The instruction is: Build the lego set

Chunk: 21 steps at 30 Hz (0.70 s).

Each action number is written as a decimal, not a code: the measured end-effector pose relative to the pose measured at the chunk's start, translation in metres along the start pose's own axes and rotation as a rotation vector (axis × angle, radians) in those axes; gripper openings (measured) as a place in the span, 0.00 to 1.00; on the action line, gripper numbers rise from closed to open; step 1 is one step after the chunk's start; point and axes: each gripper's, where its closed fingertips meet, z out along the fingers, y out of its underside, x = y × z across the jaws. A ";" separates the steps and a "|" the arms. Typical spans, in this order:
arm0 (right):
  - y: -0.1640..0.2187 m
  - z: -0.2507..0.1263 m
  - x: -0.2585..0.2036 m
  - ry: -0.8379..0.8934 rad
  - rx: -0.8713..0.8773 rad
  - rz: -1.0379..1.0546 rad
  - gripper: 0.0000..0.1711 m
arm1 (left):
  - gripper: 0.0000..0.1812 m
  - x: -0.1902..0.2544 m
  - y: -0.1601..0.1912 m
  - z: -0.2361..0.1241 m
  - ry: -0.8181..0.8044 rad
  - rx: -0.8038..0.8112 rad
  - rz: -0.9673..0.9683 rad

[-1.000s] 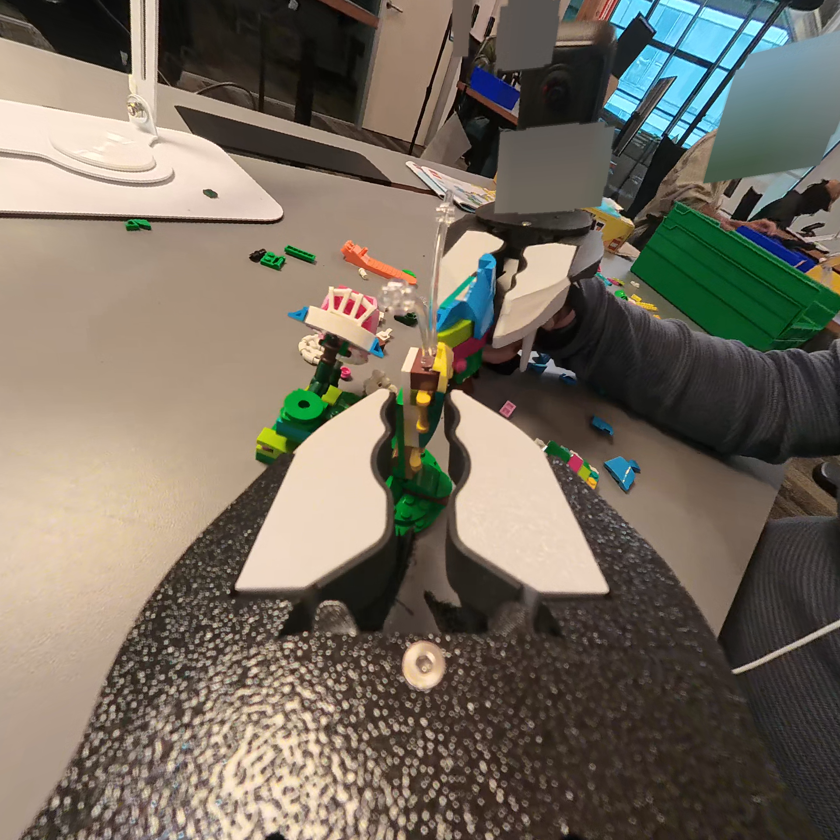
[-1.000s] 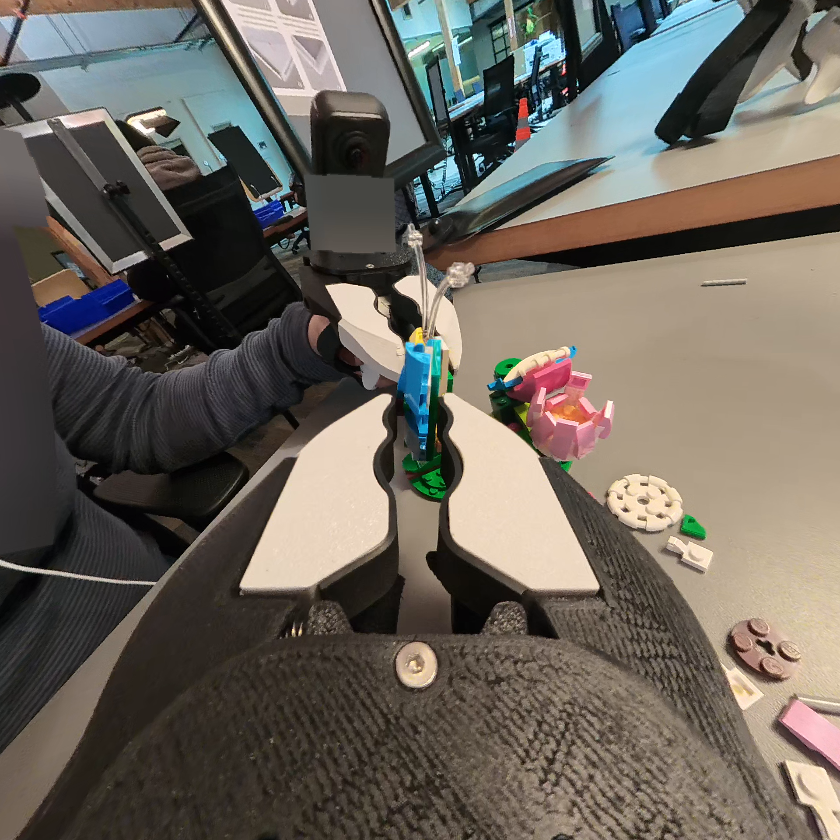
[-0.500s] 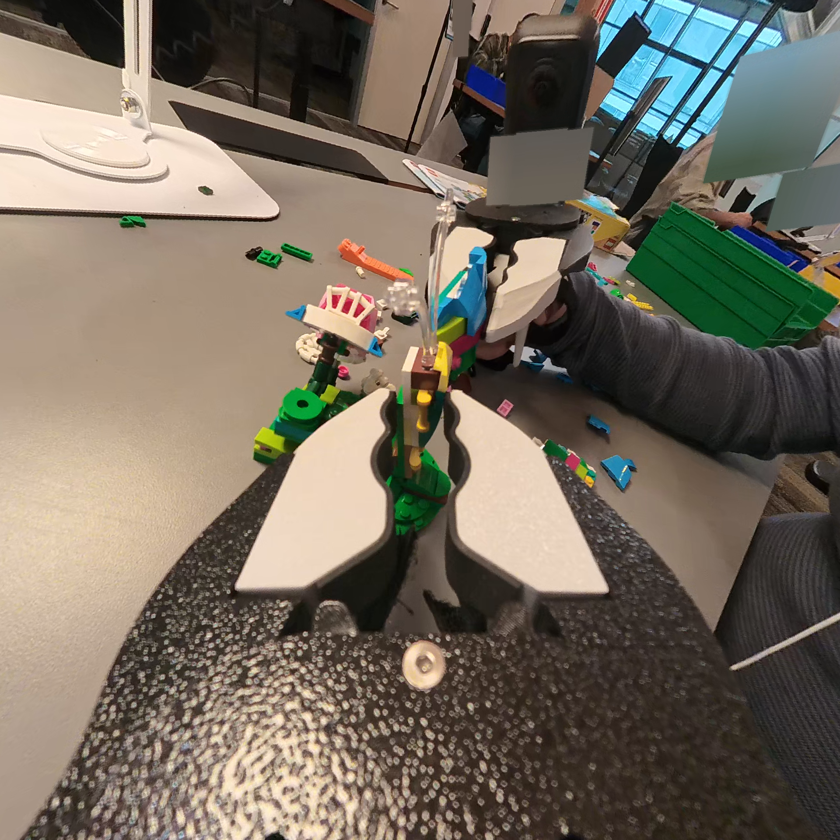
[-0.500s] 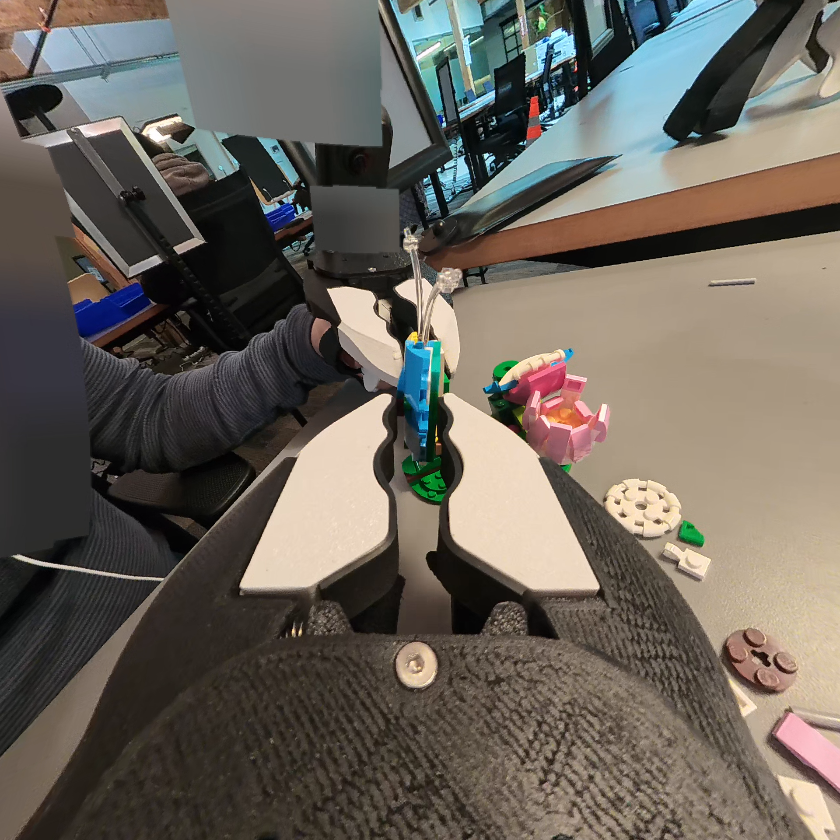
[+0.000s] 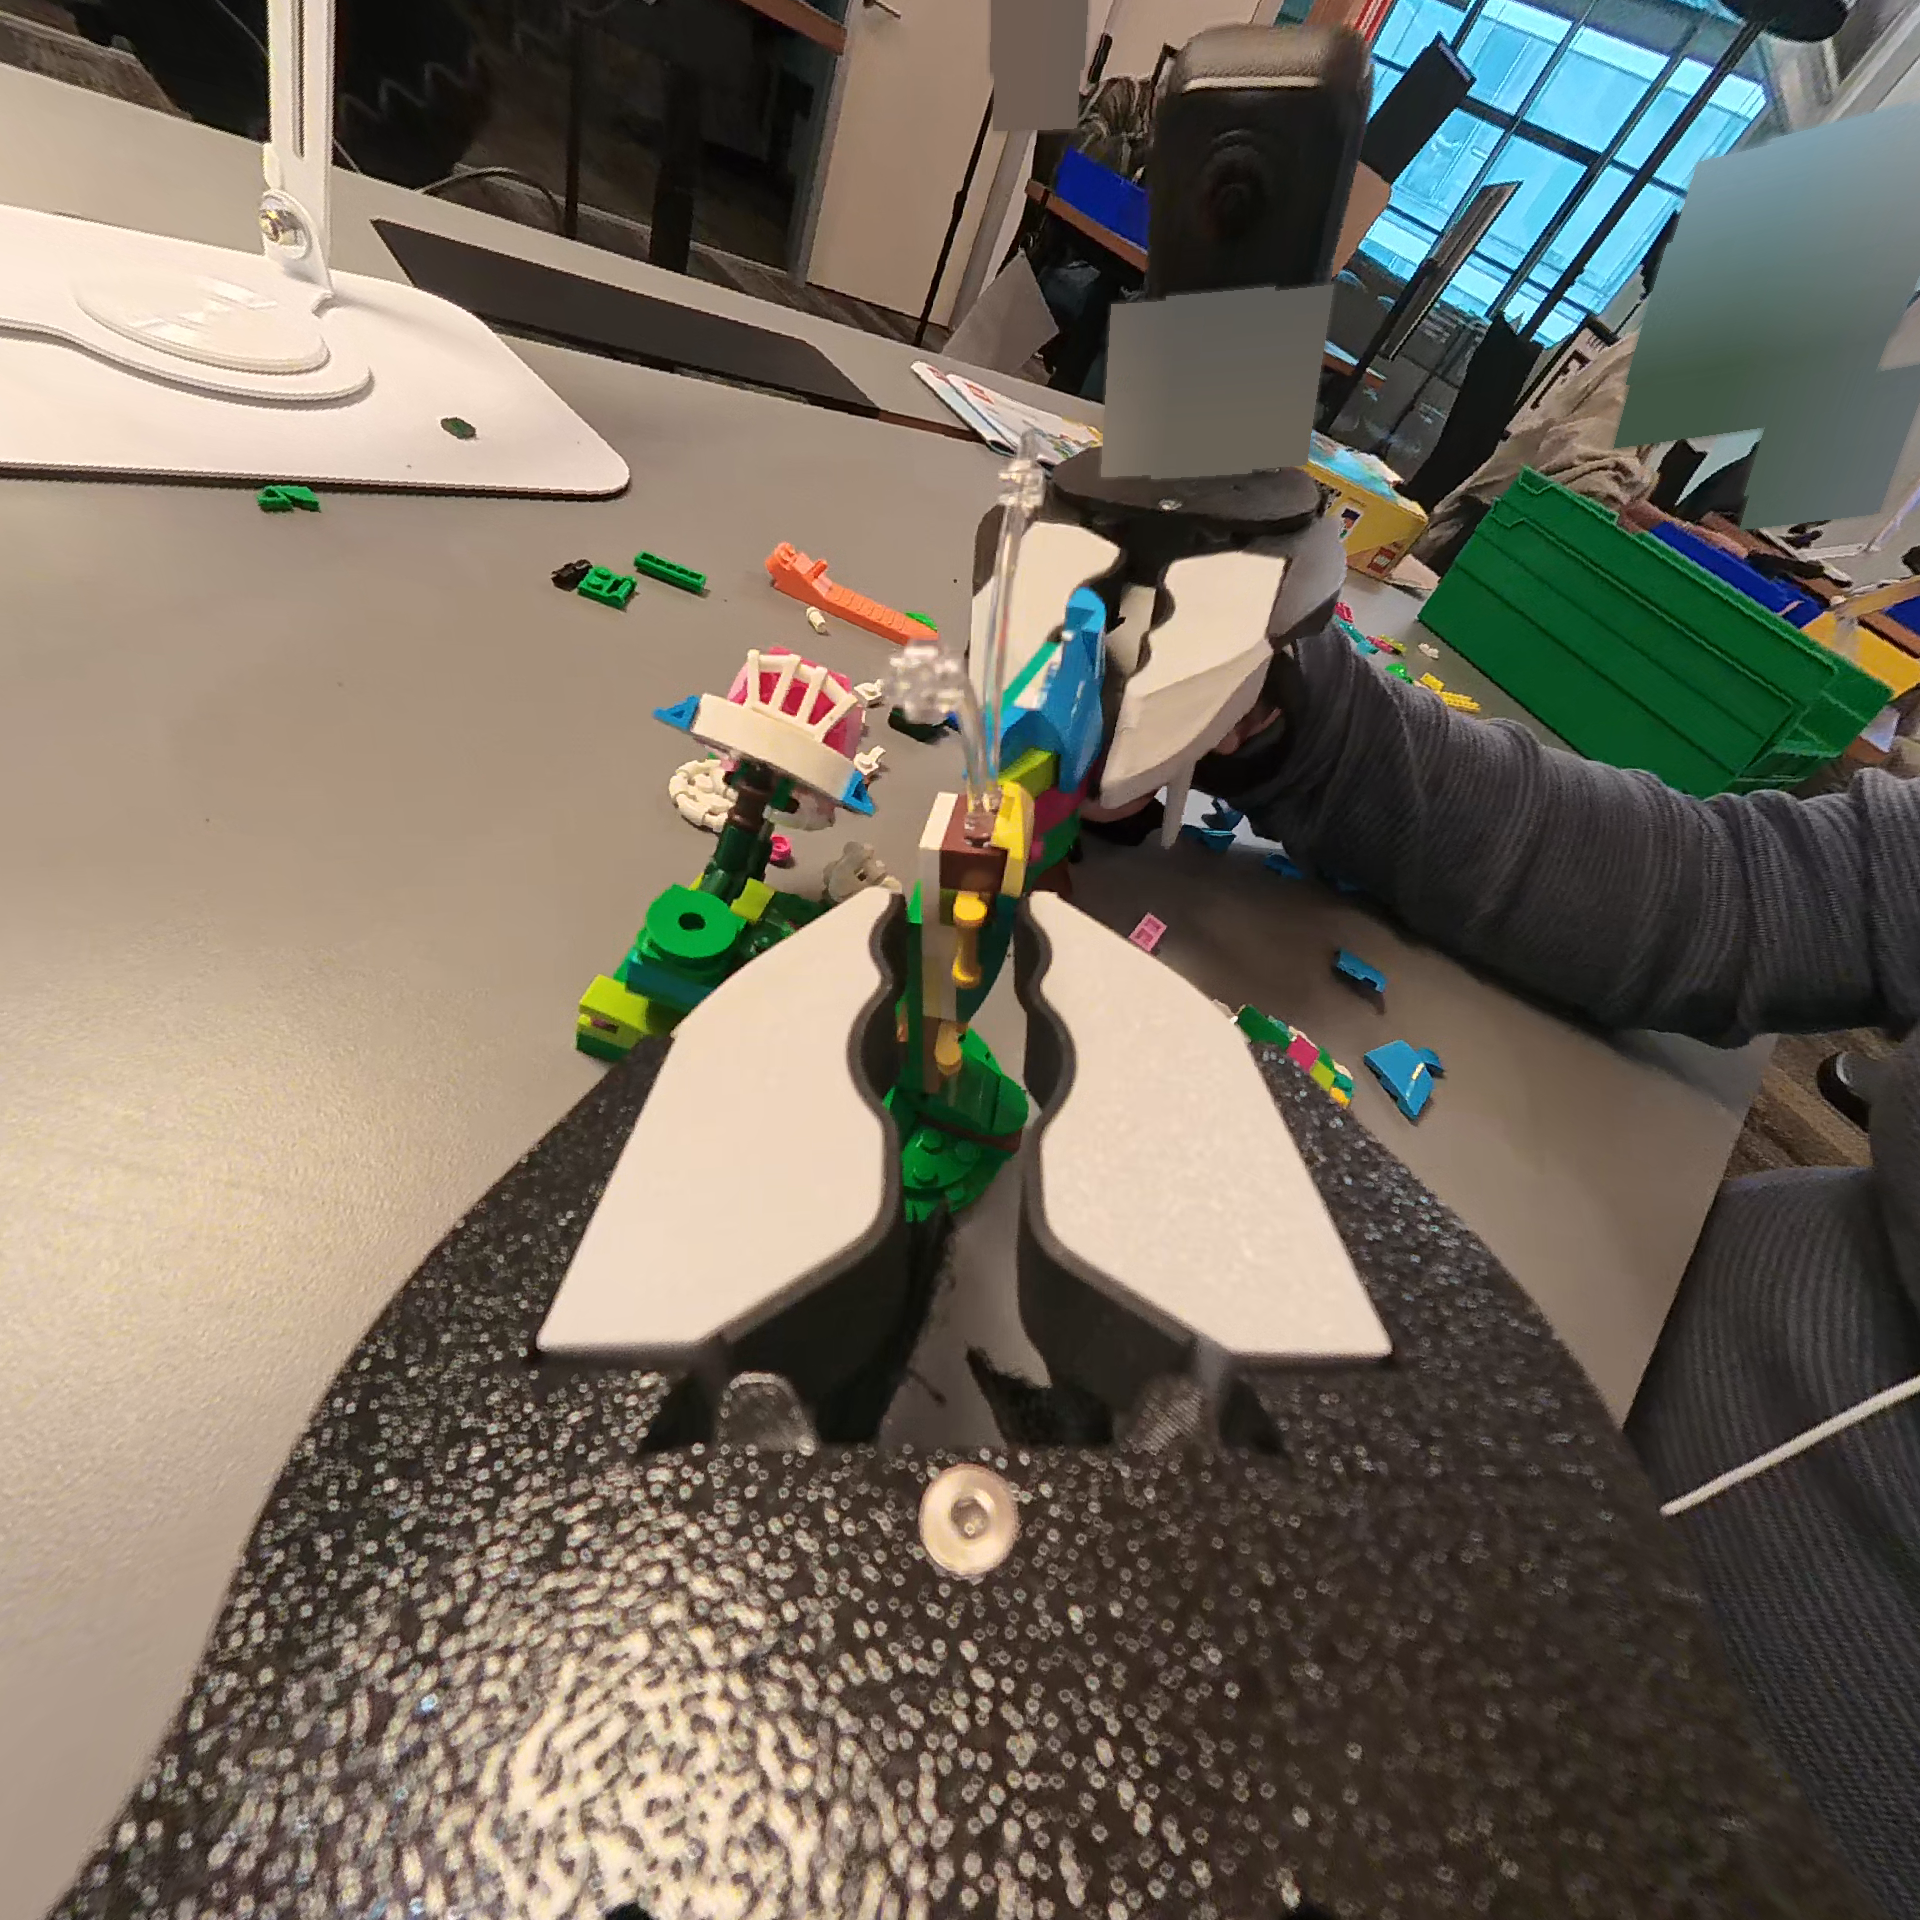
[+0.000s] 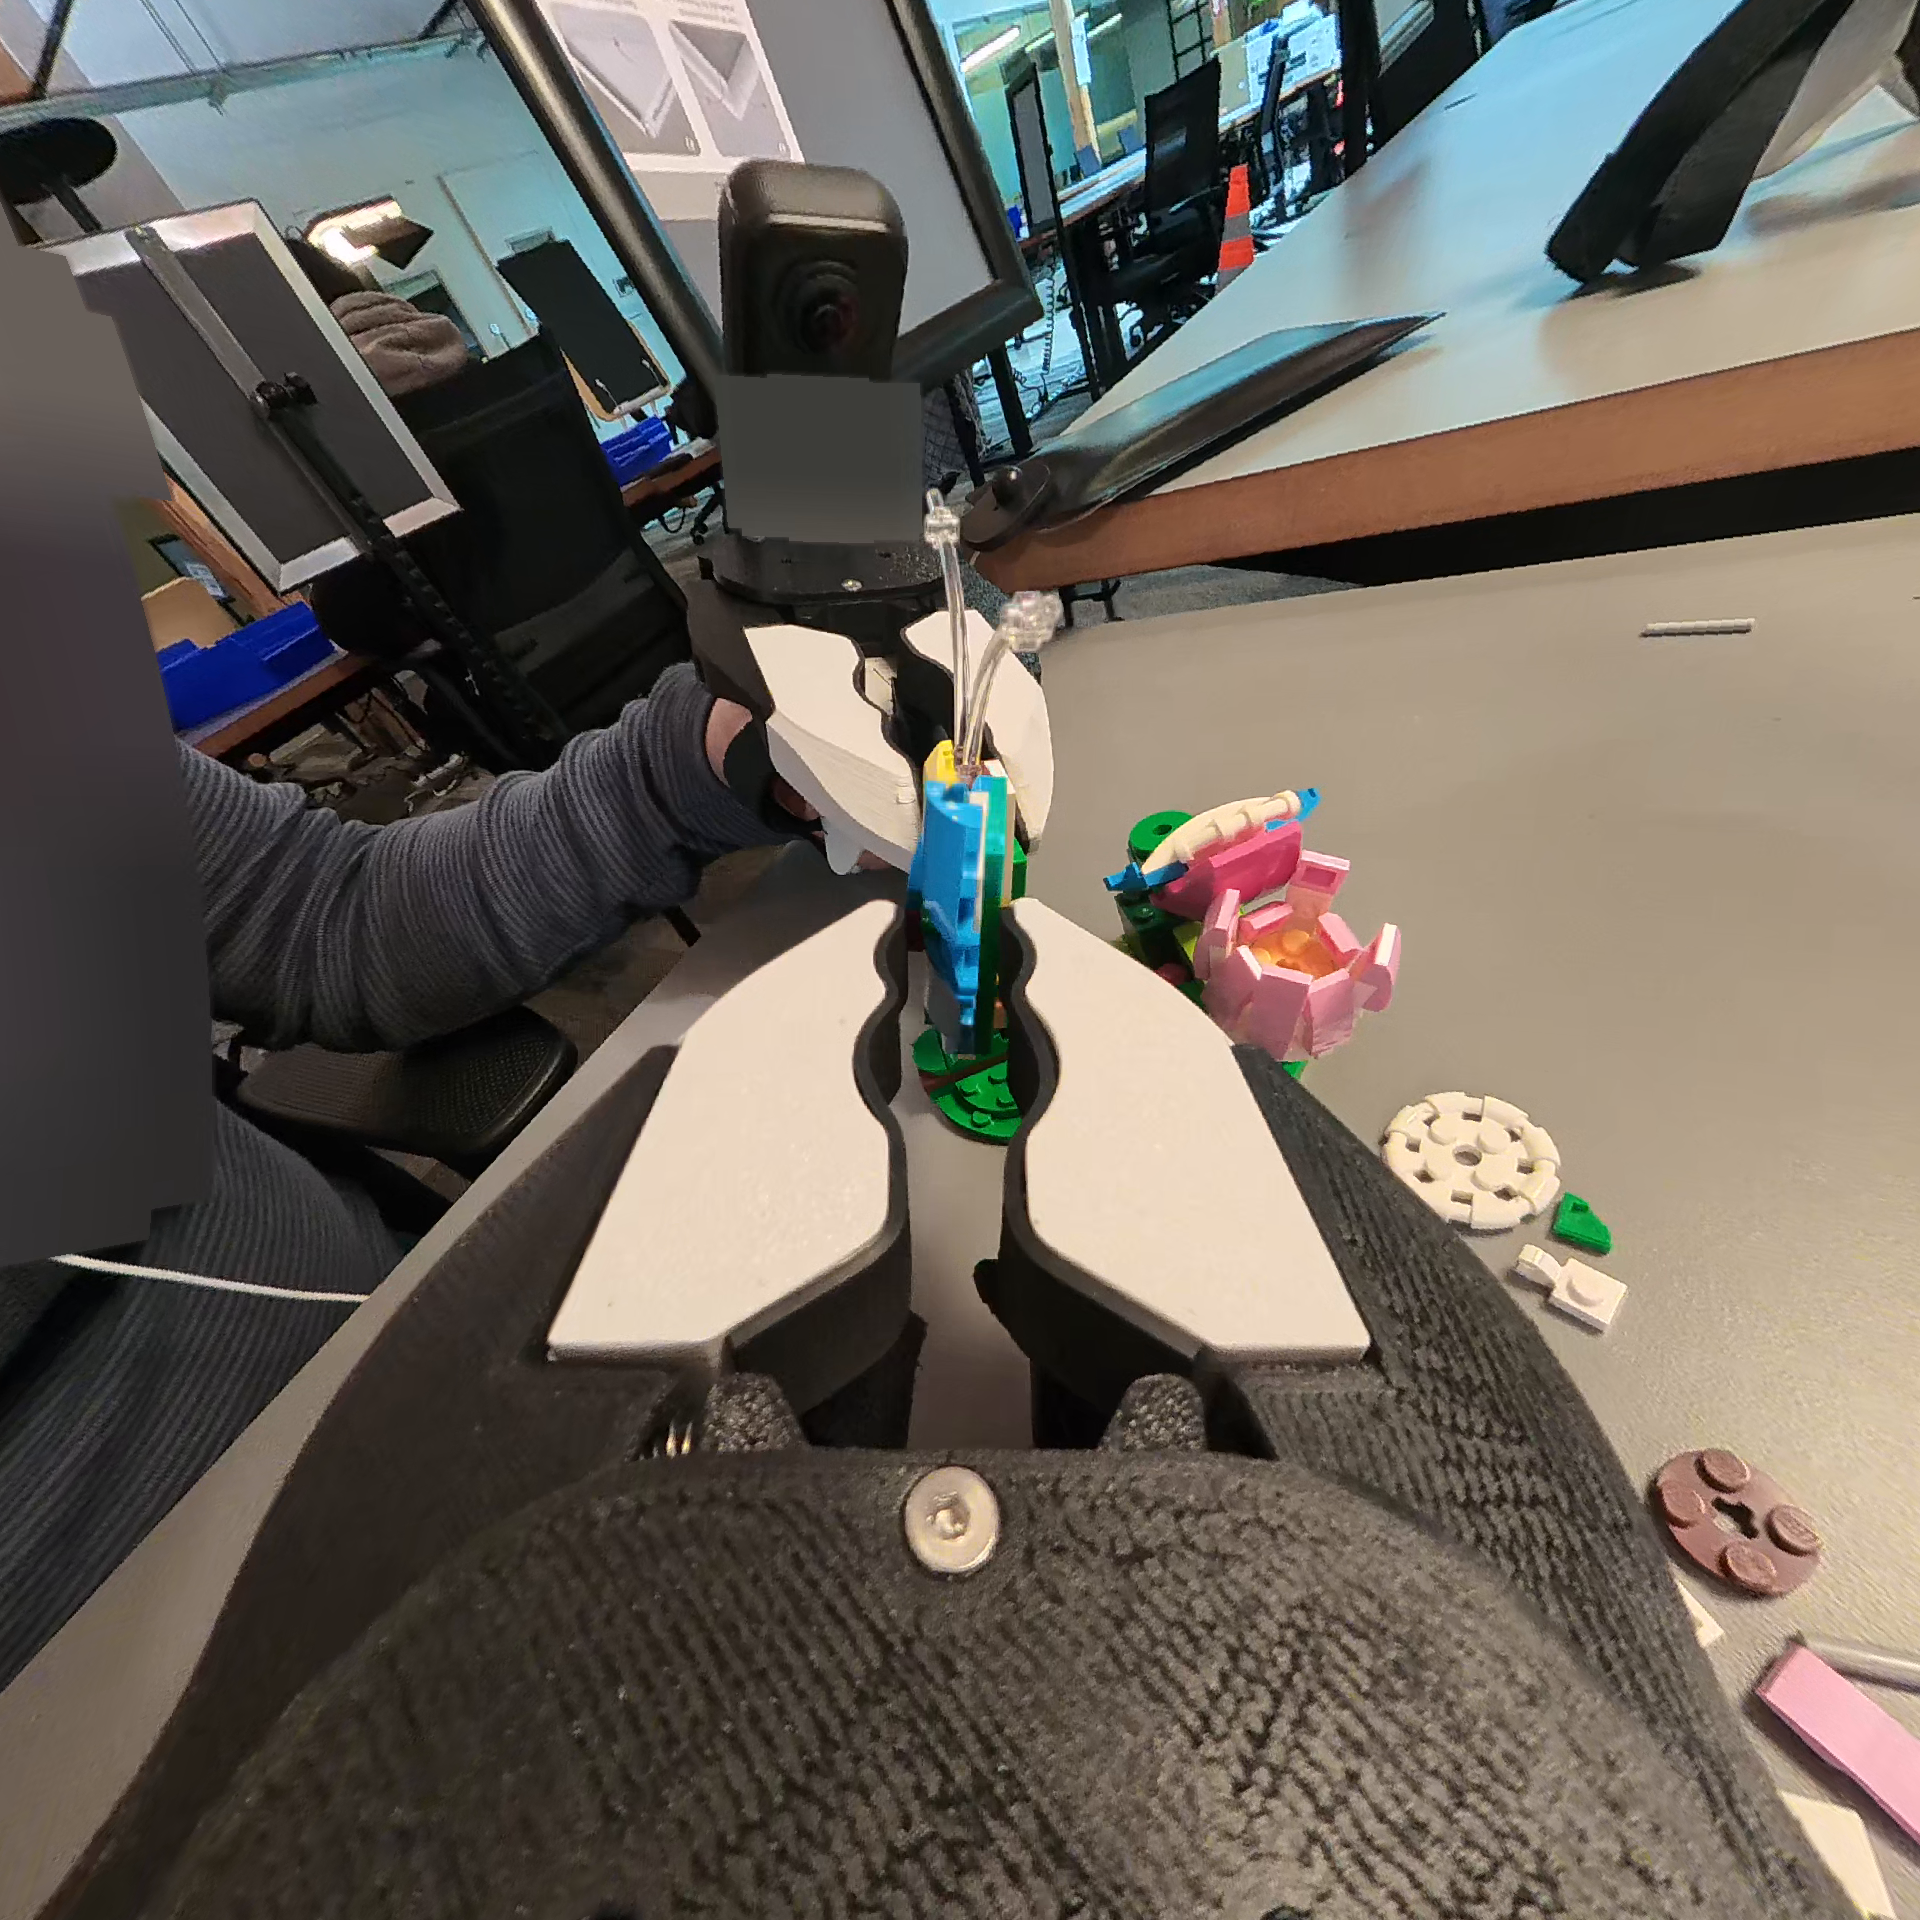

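A small butterfly-like lego model stands on a round green base (image 5: pixel 956 1132) on the grey table (image 5: pixel 312 935). It has a white, brown and yellow body (image 5: pixel 971 862), a blue wing (image 6: pixel 951 904) and clear antennae (image 5: pixel 997 582). My left gripper (image 5: pixel 961 925) is shut on the body. My right gripper (image 6: pixel 956 925) is shut on the blue wing from the opposite side. Each gripper shows in the other's view, the right in the left wrist view (image 5: pixel 1143 665) and the left in the right wrist view (image 6: pixel 904 727). The green base also shows in the right wrist view (image 6: pixel 977 1101).
A pink flower model (image 6: pixel 1288 956) on green bricks stands beside the butterfly. A white round plate (image 6: pixel 1470 1158), a dark red round plate (image 6: pixel 1735 1522) and a pink tile (image 6: pixel 1839 1735) lie near it. An orange separator (image 5: pixel 842 603), a white lamp base (image 5: pixel 260 364) and a green crate (image 5: pixel 1642 665) stand farther off. Both grippers' tips are close together, under 4 cm apart. My right gripper's tips are some 10 cm from the white round plate (image 6: pixel 1470 1158).
Both grippers keep their hold on the model. The right gripper and the blue wing have shifted only slightly.
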 end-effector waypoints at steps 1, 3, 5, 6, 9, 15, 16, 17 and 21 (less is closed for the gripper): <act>0.000 0.000 0.000 0.003 0.000 -0.003 0.08 | 0.11 0.000 0.000 0.000 0.000 0.000 0.000; 0.000 0.000 0.000 0.001 0.004 0.003 0.08 | 0.11 0.000 0.000 0.000 -0.001 -0.001 0.001; 0.000 0.000 0.000 0.002 0.003 0.004 0.08 | 0.11 0.000 0.000 0.000 -0.001 -0.001 0.000; 0.000 0.000 0.000 0.003 0.003 0.003 0.08 | 0.11 0.000 0.000 0.000 -0.001 -0.002 0.000; 0.000 0.000 0.000 0.002 0.001 0.012 0.08 | 0.10 0.000 0.000 0.000 -0.002 -0.003 -0.001; 0.000 0.001 0.001 -0.001 0.001 0.026 0.08 | 0.10 0.000 0.001 0.000 0.002 -0.006 -0.007; 0.000 0.001 0.001 -0.004 0.001 0.027 0.08 | 0.10 0.000 0.001 0.000 0.005 -0.008 -0.005; 0.000 0.001 0.000 -0.007 0.001 0.027 0.08 | 0.10 0.000 0.001 0.000 0.007 -0.012 0.000; 0.000 0.002 0.001 -0.004 0.004 0.030 0.08 | 0.10 0.000 0.002 0.000 0.014 -0.019 0.006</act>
